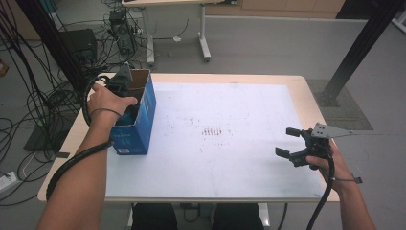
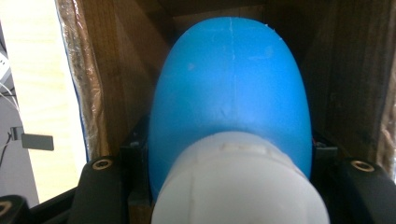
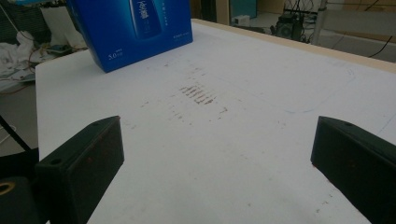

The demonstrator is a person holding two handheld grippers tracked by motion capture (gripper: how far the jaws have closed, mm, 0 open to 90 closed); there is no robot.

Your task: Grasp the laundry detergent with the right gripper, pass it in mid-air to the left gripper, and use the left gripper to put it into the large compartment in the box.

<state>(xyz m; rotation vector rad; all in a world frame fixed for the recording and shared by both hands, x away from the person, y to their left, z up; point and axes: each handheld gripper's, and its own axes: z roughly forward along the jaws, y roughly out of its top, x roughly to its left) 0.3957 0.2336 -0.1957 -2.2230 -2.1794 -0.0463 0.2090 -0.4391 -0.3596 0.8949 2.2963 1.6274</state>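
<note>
Left hand [image 1: 109, 103] sits in the upper left of the high view, wrist bent down, pushing the left gripper [image 1: 125, 96] into the open top of the blue box [image 1: 136, 124]. In the left gripper view the jaws are clamped on a blue bottle [image 2: 231, 93] with a white cap [image 2: 240, 186]; the bottle sits inside the box, brown cardboard walls [image 2: 123, 79] close on both sides. Bottle's lower end is hidden deep in the box, so I can't tell whether it touches the bottom.

Right hand [image 1: 335, 165] rests at the lower right of the high view, near the table's right edge. Right gripper [image 1: 293, 142] points toward frame centre, jaws wide apart, nothing between them. In the right gripper view it looks across the white mat [image 3: 233, 140], blue box in the upper left of that frame.

The box stands at the left edge of the mat, close to the table [image 1: 306, 96] rim. Mat centre carries brown scuff marks [image 1: 211, 131]. The left gripper's cable [image 1: 72, 165] loops along the forearm past the table's left edge. Tangled cables [image 1: 33, 100] lie on the floor at far left; a black post [image 1: 356, 48] stands at upper right.
</note>
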